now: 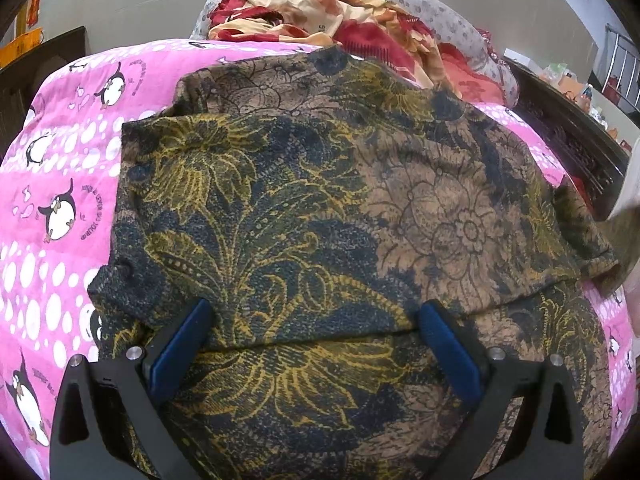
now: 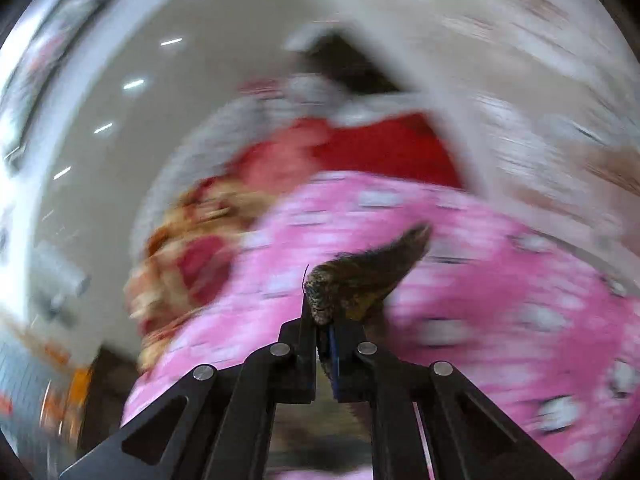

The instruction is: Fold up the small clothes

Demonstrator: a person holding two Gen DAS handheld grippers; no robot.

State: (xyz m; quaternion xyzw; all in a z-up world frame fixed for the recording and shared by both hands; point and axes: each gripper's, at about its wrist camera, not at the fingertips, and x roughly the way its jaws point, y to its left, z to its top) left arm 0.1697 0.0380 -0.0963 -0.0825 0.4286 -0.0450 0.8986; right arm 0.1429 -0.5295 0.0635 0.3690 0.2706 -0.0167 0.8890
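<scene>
1. Left wrist: left gripper (image 1: 316,320) is hovering w/ jaws spread wide over the floral garment (image 1: 340,200), gripping nothing. Garment is lying across the pink penguin bedspread (image 1: 60,184); its near edge is cut off. Red floral blanket (image 1: 320,16) is sitting behind.
2. Right wrist: heavy motion blur. Right gripper (image 2: 324,316) is pinching a garment corner (image 2: 360,276); bedspread (image 2: 500,280) and room are smearing, details unreadable.

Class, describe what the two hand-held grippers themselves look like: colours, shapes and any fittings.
Both the left gripper and the right gripper have matte black angular linkage arms with triangular cut-outs, round silver pivot pins, and blue pads lining their fingers. No cables, markings or sleeves show.
</scene>
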